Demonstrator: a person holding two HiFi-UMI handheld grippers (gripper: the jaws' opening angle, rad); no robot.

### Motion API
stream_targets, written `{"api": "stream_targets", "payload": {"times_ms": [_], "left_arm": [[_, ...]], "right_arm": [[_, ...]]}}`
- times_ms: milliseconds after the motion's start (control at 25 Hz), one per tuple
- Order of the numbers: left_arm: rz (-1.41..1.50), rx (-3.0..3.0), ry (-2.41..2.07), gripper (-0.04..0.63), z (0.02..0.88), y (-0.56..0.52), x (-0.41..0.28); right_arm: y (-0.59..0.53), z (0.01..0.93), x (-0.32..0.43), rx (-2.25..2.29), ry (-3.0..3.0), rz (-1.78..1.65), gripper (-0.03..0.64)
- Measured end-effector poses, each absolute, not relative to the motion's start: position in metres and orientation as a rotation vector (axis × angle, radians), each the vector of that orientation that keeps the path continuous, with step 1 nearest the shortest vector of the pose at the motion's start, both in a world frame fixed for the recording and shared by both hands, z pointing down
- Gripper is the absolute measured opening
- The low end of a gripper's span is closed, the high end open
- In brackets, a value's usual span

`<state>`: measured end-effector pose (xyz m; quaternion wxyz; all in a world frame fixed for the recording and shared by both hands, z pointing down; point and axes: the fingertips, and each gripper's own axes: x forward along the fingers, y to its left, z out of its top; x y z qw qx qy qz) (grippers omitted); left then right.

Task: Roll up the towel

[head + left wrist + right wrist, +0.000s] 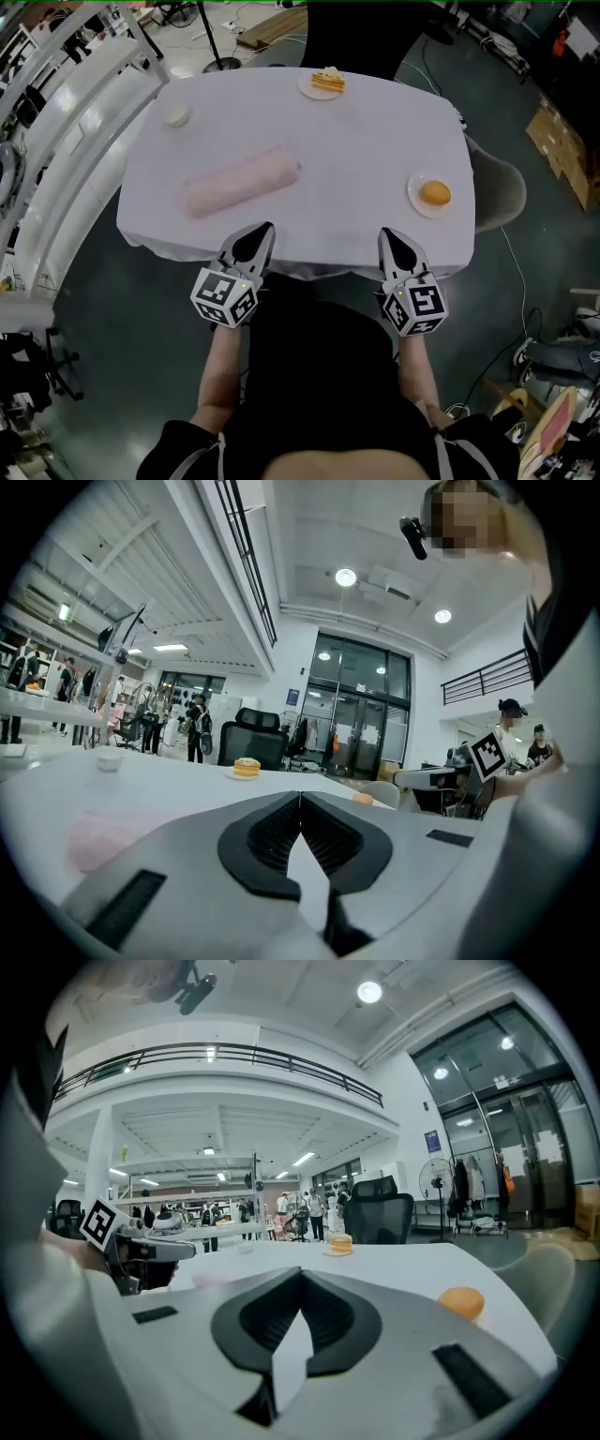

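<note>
Already rolled: pink towel point(242, 181) lies on the surface point(356, 150), long axis slanting left-right, just ahead of left gripper point(262, 233); right gripper point(389, 237) farther off. Both grippers closed, empty.

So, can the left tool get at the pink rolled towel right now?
Probably yes: the left tool, shut and empty, sits just short of the towel, with only bare tablecloth between them.

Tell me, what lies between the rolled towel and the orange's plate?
Nothing: the head view shows only bare white tablecloth between the towel and the plate.
</note>
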<state>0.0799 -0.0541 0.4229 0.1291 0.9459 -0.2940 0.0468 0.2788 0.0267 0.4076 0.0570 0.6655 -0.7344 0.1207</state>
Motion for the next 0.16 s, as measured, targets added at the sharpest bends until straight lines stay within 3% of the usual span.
{"api": "stream_targets", "payload": {"times_ms": [160], "left_arm": [[0.141, 2.763, -0.83, 0.008, 0.4234, -0.055, 0.0875]], "right_arm": [[0.0289, 0.4097, 0.2818, 1.993, -2.238, 0.367, 0.005]]}}
